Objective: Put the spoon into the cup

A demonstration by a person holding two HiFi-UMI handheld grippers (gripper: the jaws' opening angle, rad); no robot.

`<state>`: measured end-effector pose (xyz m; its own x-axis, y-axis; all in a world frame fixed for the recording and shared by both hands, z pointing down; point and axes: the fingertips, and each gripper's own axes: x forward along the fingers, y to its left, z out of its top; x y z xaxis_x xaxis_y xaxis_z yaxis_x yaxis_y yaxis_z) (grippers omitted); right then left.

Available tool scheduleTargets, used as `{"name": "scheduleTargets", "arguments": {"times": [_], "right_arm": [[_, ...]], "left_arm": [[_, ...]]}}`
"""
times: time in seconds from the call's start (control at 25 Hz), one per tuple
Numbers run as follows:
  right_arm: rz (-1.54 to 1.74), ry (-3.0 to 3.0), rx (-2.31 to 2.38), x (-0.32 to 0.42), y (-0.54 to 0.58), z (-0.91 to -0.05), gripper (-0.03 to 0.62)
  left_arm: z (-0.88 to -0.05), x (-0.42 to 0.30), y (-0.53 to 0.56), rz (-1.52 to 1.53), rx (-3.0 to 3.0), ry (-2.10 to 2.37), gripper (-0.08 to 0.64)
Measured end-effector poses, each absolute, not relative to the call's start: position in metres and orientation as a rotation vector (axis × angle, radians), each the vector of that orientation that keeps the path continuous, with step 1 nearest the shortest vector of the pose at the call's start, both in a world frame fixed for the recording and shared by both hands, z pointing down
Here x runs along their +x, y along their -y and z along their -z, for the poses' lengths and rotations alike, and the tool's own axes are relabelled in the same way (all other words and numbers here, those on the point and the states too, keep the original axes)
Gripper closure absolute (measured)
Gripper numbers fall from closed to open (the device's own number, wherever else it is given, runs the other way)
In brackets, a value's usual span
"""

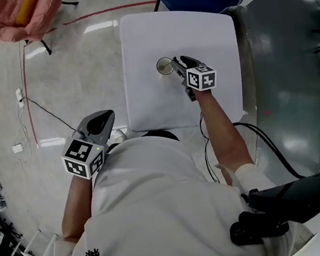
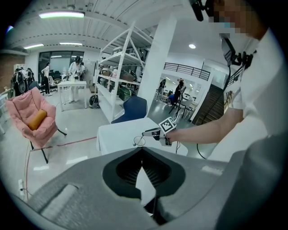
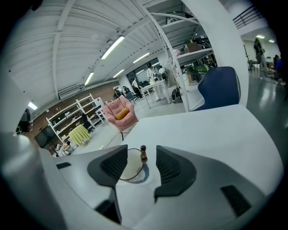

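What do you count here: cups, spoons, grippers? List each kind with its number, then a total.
Cup: 1
Spoon: 1
Grippers: 2 (left gripper, right gripper)
Total: 4

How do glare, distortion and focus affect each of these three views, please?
Head view: bright glare streaks on the glossy floor, and the white table looks washed out. Left gripper view: strong fisheye bending, dark corners. Right gripper view: same bending; the clear cup is only a faint rim between the fingers.
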<state>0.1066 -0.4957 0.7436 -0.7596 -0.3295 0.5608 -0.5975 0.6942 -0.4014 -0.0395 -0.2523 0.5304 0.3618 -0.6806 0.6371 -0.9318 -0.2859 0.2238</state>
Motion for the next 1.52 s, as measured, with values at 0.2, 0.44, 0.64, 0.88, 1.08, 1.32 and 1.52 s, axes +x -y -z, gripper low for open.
{"name": "scheduleTargets", "arguments": {"times": [0.2, 0.44, 0.64, 0.88, 1.08, 1.32, 1.52], "right_arm": [[-0.764, 2.449, 0.786, 0.117, 0.476, -0.725, 0.385], [-0.729, 2.388, 0.967, 0.138, 0.421, -0.700, 0.458], [-0.803, 2.387, 0.986, 0.134, 0.348, -0.679, 0.583], [-0.815, 2.406, 0.880, 0.099, 0.239, -0.646, 0.584], [-0.774, 2.465, 0.845, 0.067, 0.165, -0.604, 0.584], [-0.676, 2.509, 0.852, 0.043, 0.104, -0.567, 0.584], [-0.650, 2.515, 0.883, 0.045, 0.070, -0.552, 0.584]], "left_arm": [[-0.524, -0.049, 0.239, -0.554, 2.122, 1.372, 0.549], [-0.510, -0.066, 0.201, -0.528, 2.185, 1.316, 0.549], [-0.505, -0.082, 0.182, -0.511, 2.274, 1.253, 0.549], [-0.505, -0.087, 0.141, -0.488, 2.355, 1.140, 0.549], [-0.503, -0.098, 0.100, -0.472, 2.389, 1.082, 0.549], [-0.507, -0.108, 0.055, -0.472, 2.418, 1.021, 0.549], [-0.506, -0.103, 0.030, -0.472, 2.453, 0.978, 0.549]]}}
